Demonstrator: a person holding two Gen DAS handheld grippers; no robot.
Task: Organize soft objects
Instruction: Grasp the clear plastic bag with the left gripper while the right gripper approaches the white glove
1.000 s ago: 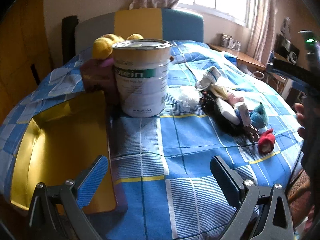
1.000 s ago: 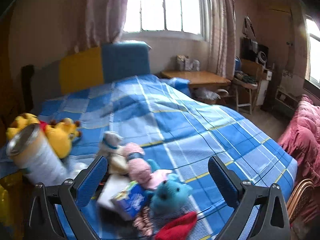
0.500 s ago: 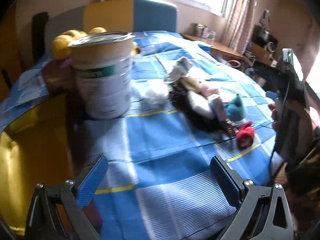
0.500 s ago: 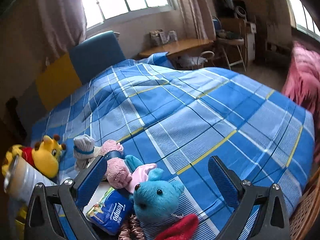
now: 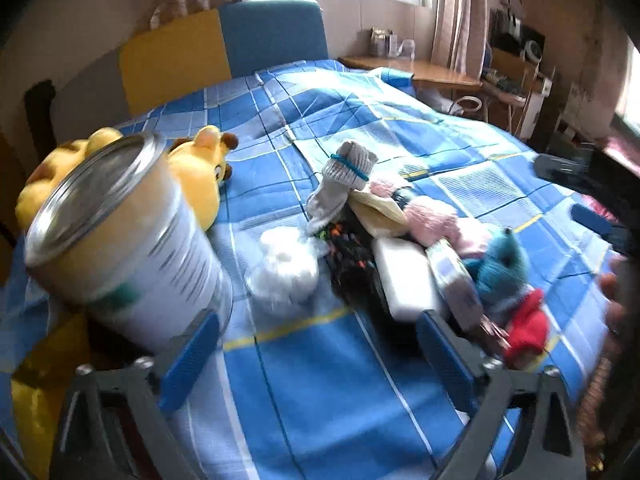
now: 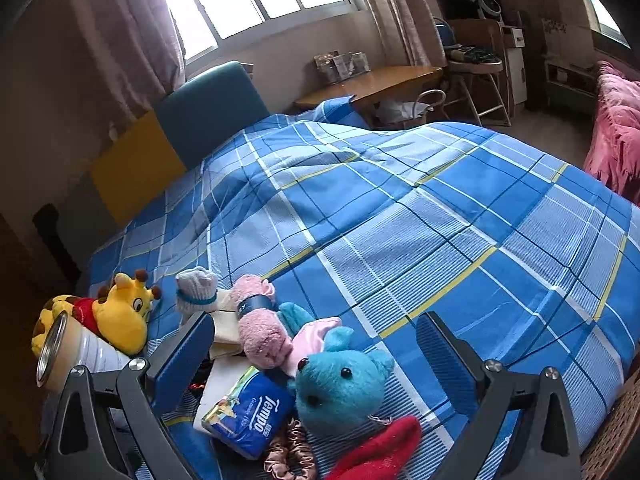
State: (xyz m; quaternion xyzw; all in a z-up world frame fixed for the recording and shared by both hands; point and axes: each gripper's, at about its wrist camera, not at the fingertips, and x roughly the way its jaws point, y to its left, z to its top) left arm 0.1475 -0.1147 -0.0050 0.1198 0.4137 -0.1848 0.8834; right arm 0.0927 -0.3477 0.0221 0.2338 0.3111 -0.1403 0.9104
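Yellow plush giraffe [image 6: 120,314] lies at the far left of the blue checked bed cover [image 6: 400,216], touching the white metal tin [image 5: 124,256] that stands in front of it. My left hand-held gripper [image 5: 316,354] hovers low over the bed with its blue pads spread wide and empty; it has swung rightward since a moment ago, so the tin now sits at the left edge of its view. Further right lies the soft pile: a grey sock with a blue band [image 6: 196,290], a pink fluffy rolled sock [image 6: 260,326], a blue Tempo tissue pack [image 6: 250,416], a teal plush bear [image 6: 340,388] and a red knitted piece [image 6: 380,452]. My right hand-held gripper [image 6: 314,354] hangs just above the bear, fingers parted, holding nothing, tilted lower than before.
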